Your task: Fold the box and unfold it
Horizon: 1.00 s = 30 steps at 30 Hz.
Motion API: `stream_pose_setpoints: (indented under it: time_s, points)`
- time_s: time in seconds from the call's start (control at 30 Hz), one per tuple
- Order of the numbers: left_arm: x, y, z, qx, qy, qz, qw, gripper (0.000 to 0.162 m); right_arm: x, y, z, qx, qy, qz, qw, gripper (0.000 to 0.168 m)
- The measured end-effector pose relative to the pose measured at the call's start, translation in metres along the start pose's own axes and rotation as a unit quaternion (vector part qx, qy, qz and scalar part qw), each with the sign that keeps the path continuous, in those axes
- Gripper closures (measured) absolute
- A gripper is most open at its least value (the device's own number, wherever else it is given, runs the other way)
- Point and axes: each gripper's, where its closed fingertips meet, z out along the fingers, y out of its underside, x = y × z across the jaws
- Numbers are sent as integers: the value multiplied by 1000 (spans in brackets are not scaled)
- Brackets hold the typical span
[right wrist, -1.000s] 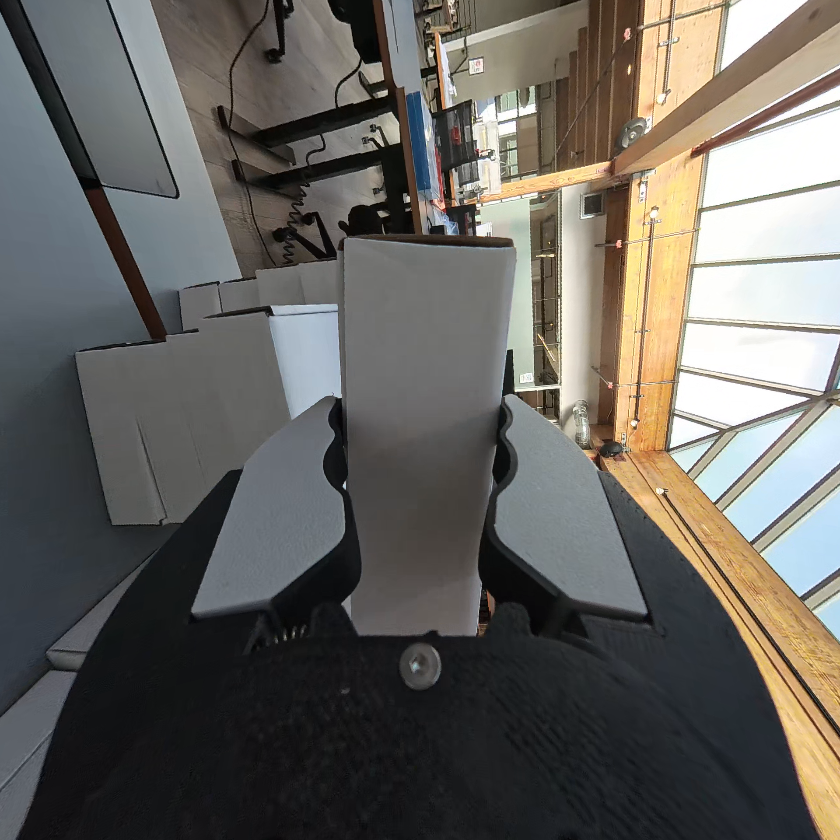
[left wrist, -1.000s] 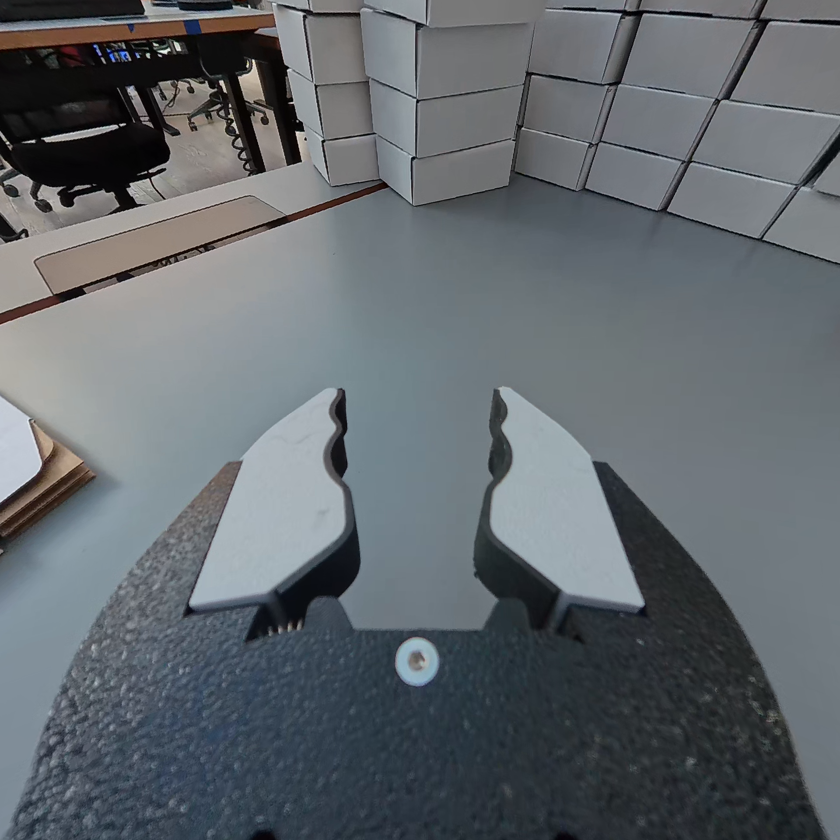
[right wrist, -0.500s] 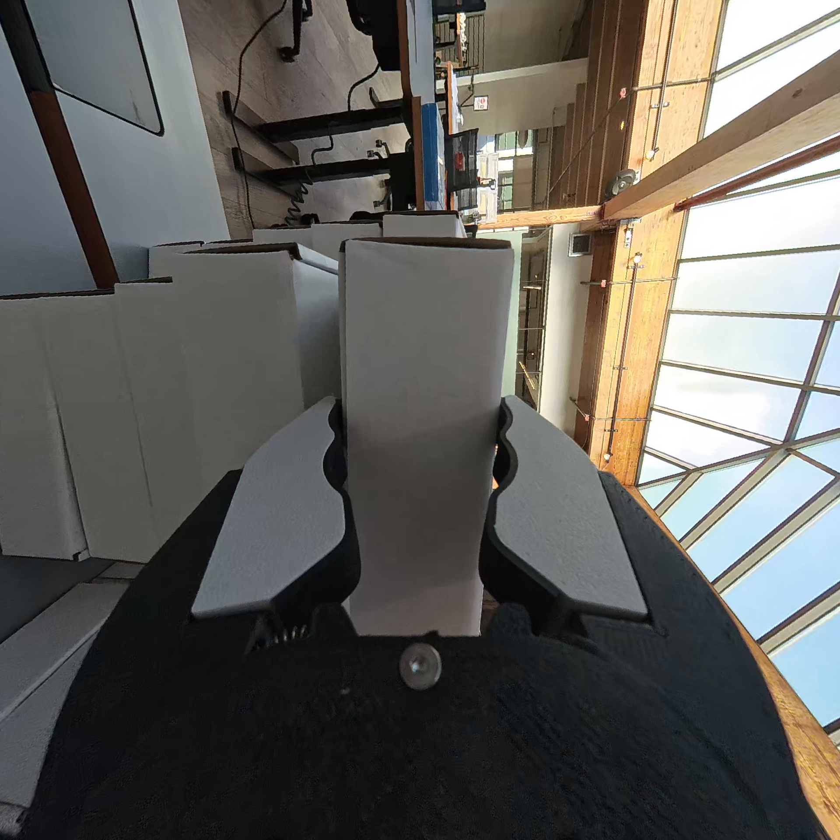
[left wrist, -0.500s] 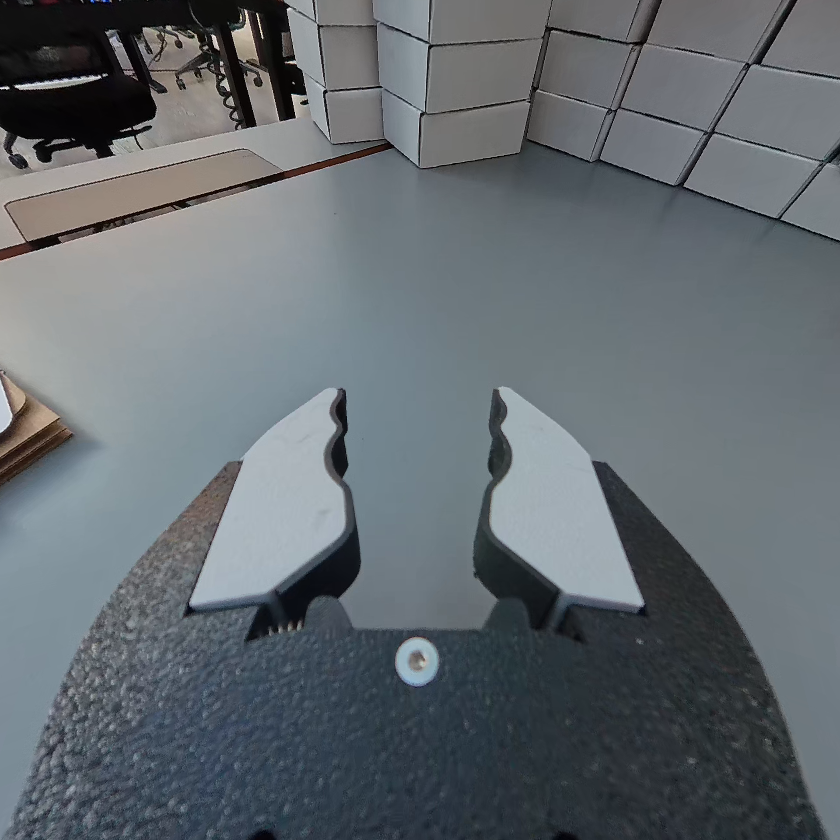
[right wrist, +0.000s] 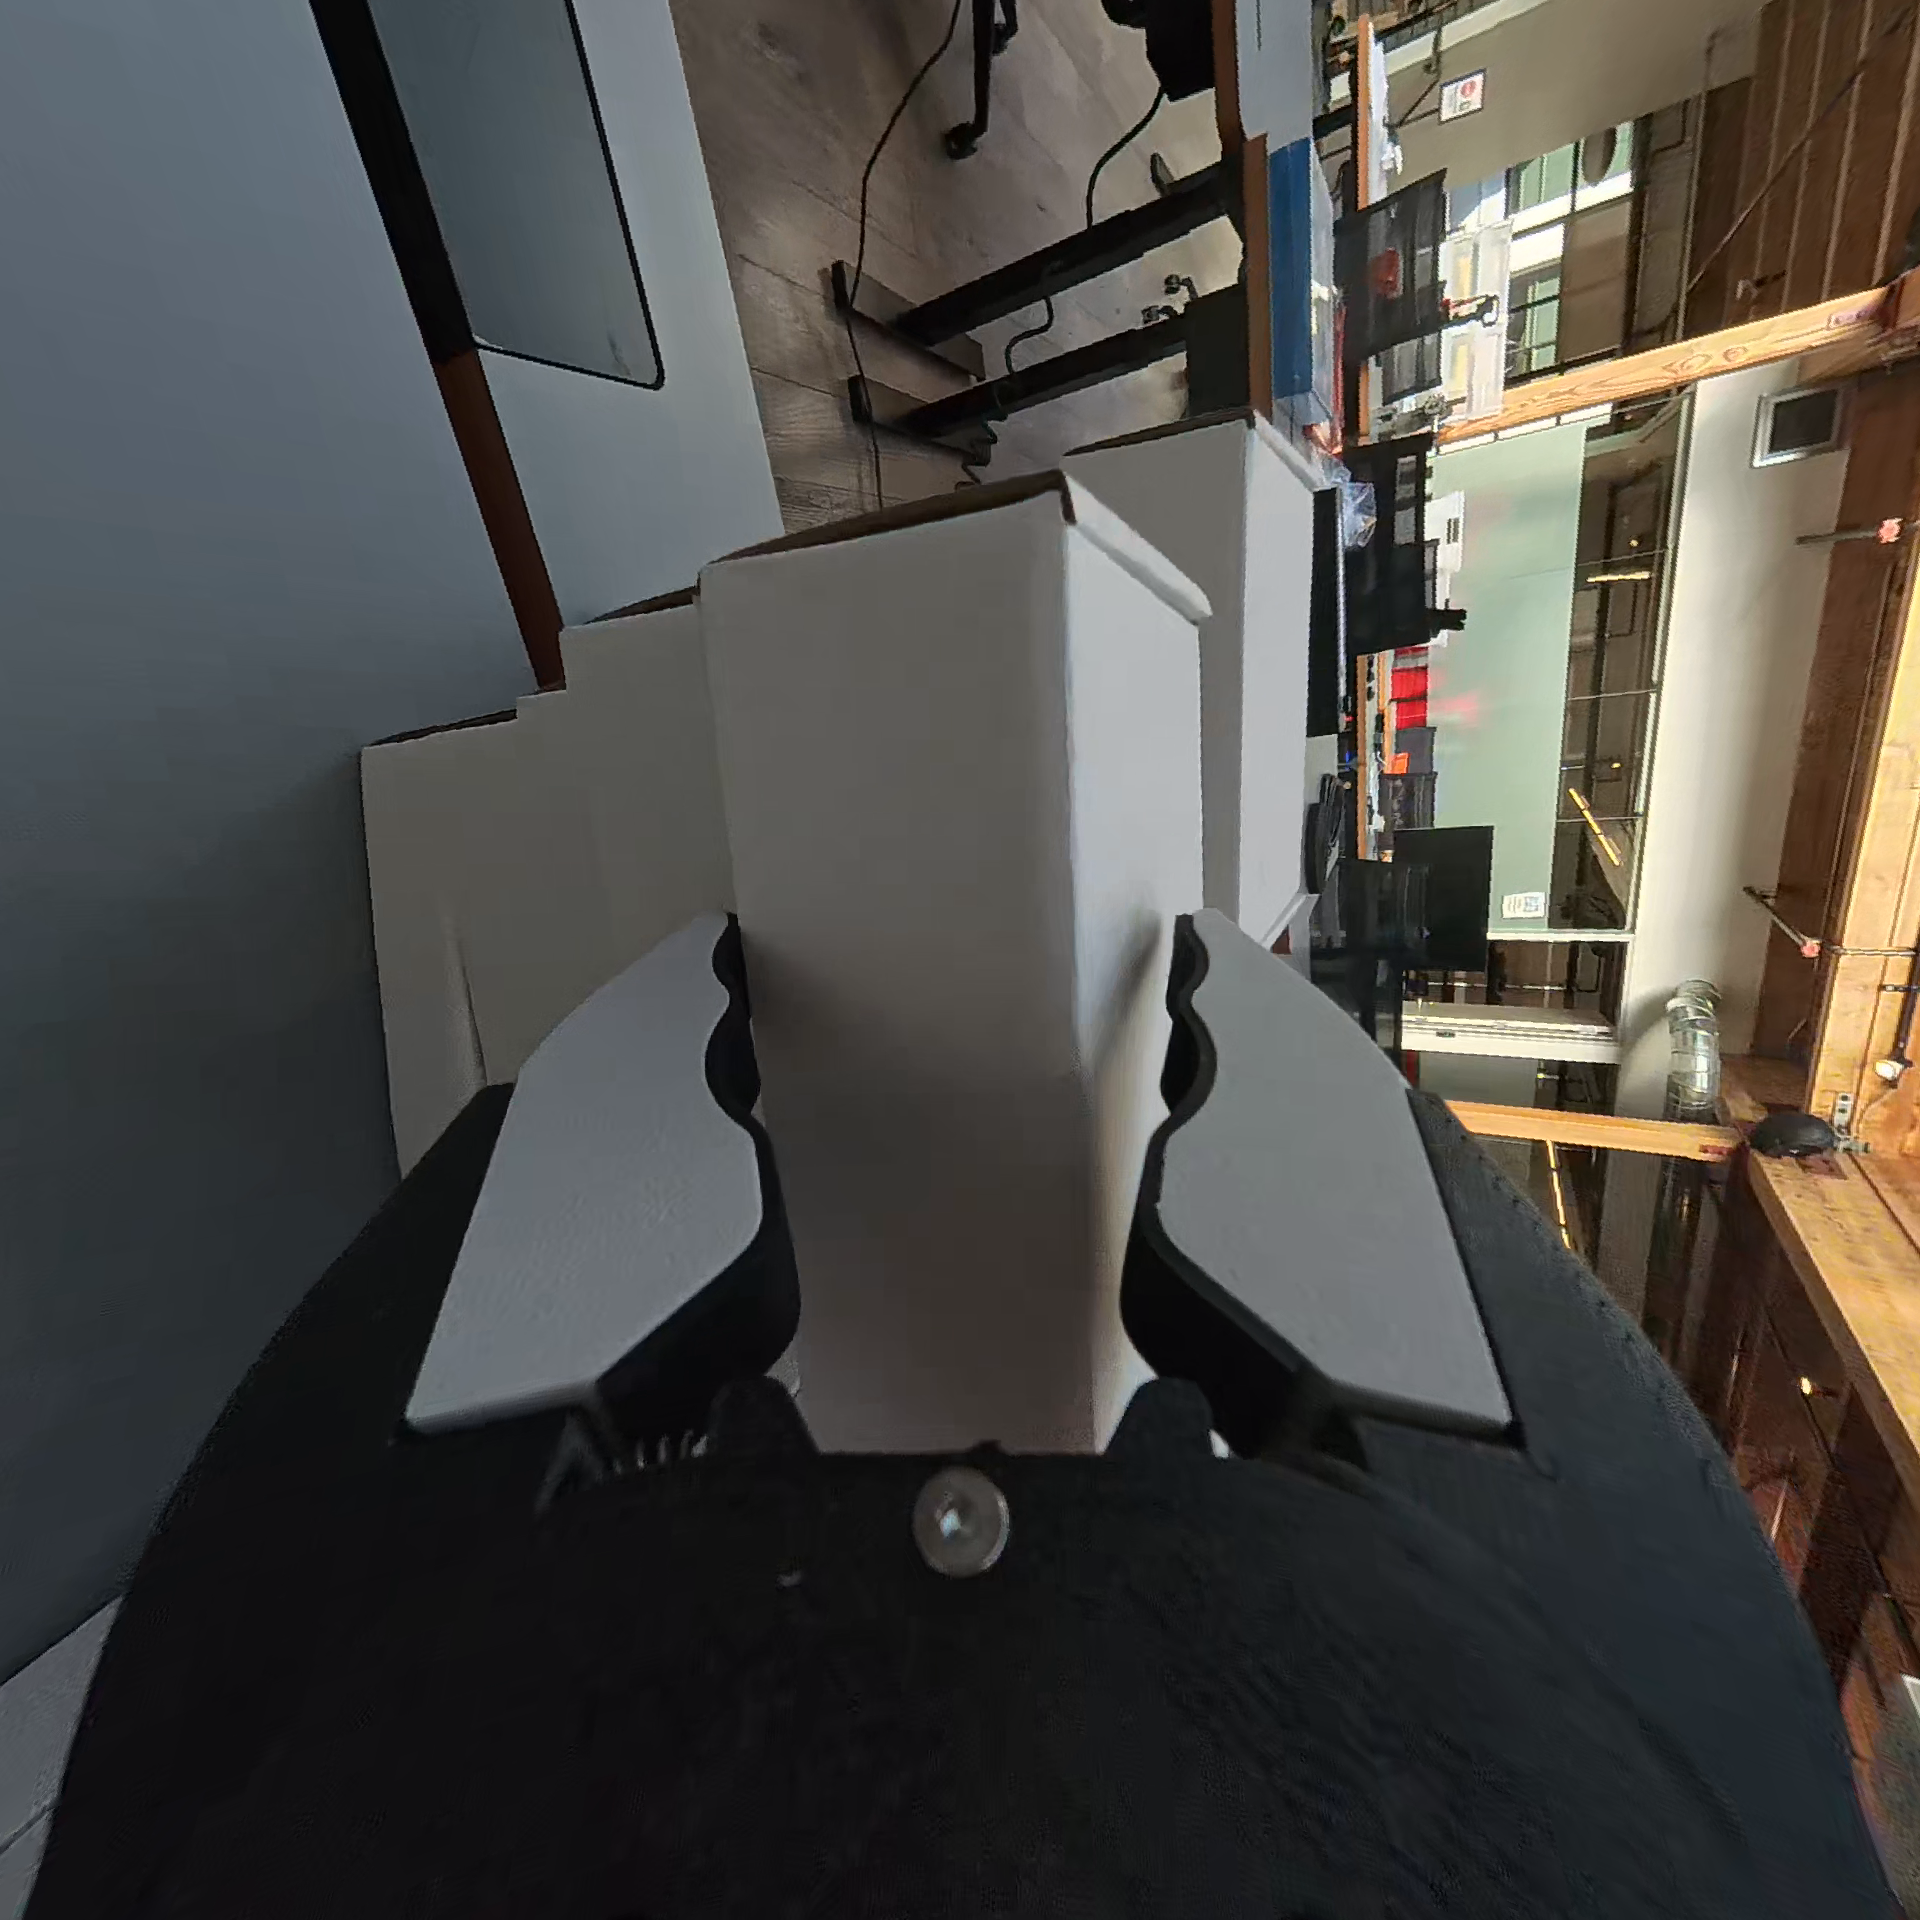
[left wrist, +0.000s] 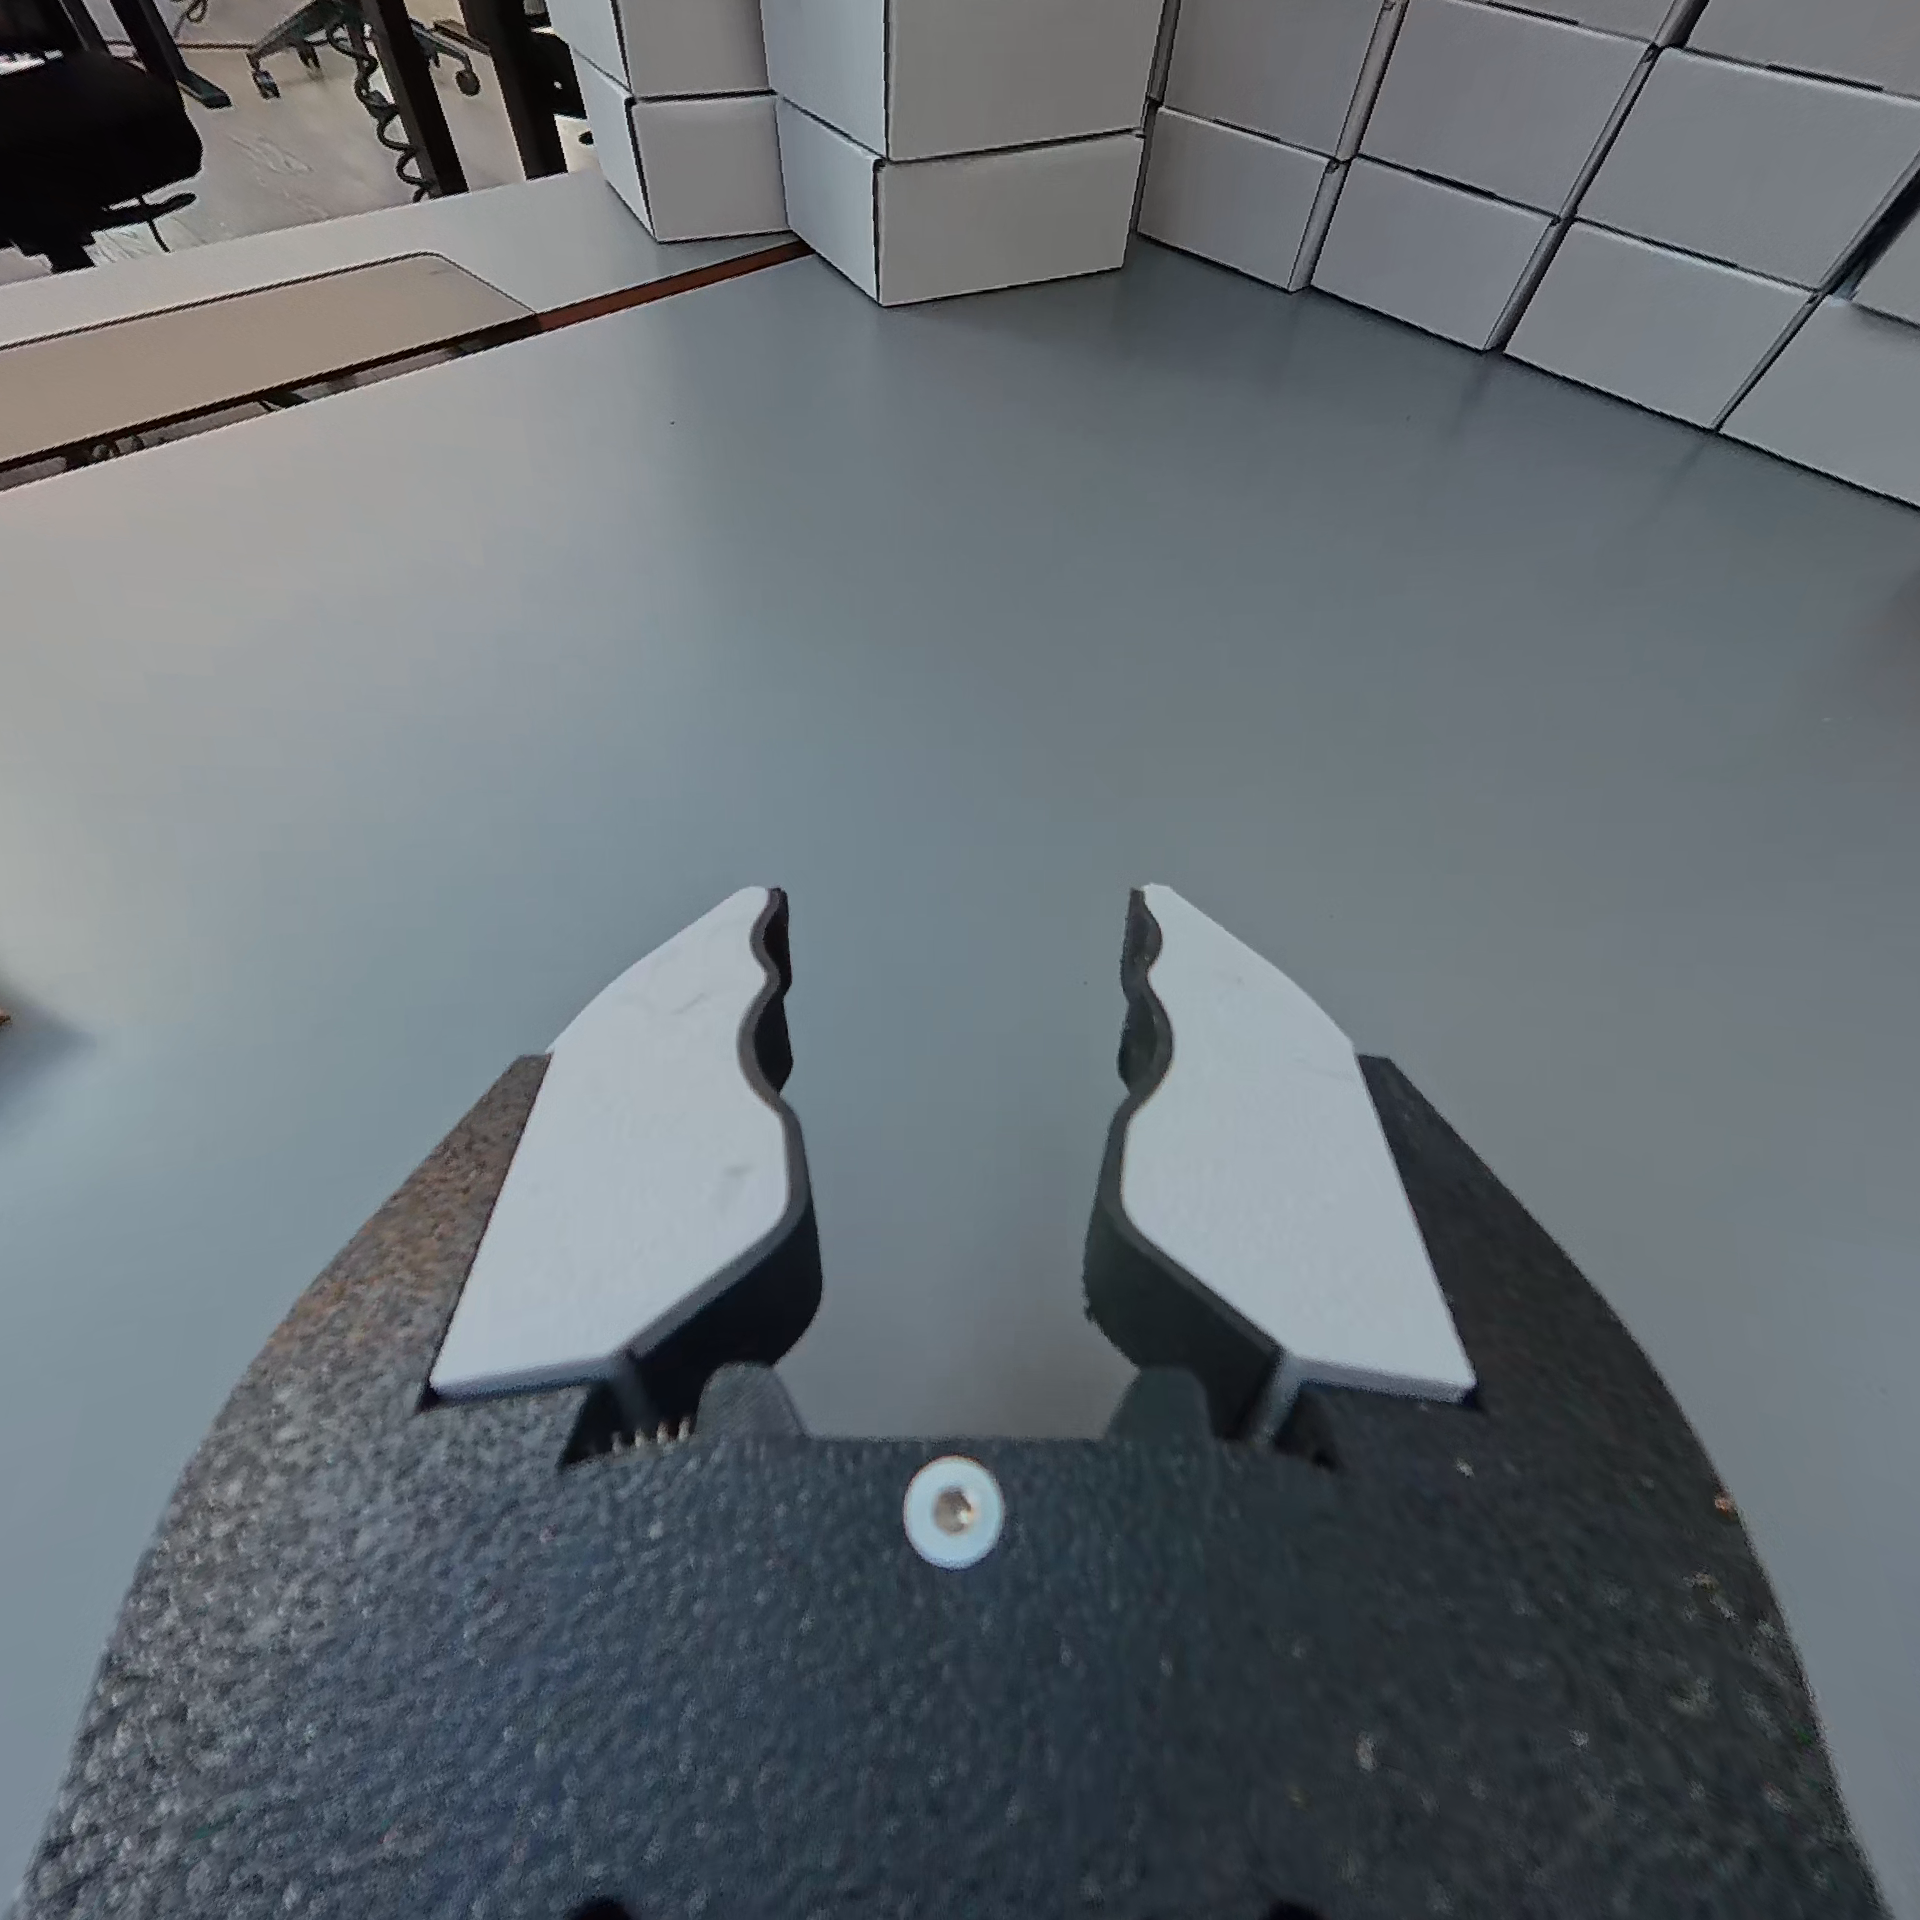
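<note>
My right gripper [right wrist: 956, 925] is rolled on its side, and a folded white box [right wrist: 914, 810] stands between its jaws. The jaws are spread; the box lies against the left finger [right wrist: 623, 1143], a thin gap shows at the right finger [right wrist: 1309, 1164], and one box corner faces me. My left gripper [left wrist: 956, 904] is open and empty, low over the bare grey table [left wrist: 935, 571]. The held box does not show in the left wrist view.
Stacks of folded white boxes [left wrist: 997, 218] line the table's far and right sides. More white boxes [right wrist: 468, 883] stand just behind the one between the right jaws. Beyond the table edge are a pale desk panel [left wrist: 260, 312], an office chair and desk legs.
The right jaws have spread wider and the box between them has turned, now showing a corner. The left gripper has moved forward over the table; the cardboard stack at left has slid out of view.
</note>
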Motion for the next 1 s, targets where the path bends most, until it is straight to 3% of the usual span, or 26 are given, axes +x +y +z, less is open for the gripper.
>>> stream_pose_setpoints:
  time_s: [0.23, 0.37, 0.7, 0.8, 1.0]
  points:
    - [3, 4, -1, -12, 12, 3, 1000, 100, 0, -3, 0, 15, -86, 52, 995, 81]
    - [4, 5, -1, -14, 14, 3, 1000, 100, 14, -3, 4, 20, -58, 79, 995, 90]
    - [9, 3, 0, -11, 20, 7, 1000, 100, 6, -9, 11, 23, -30, 54, 998, 88]
    - [-2, -6, -10, 10, -2, 0, 1000, 99, 7, -13, 1, 39, -20, 51, 998, 83]
    - [-62, -20, -44, 15, -91, 5, 996, 98, 3, -14, -11, 48, -15, 30, 998, 88]
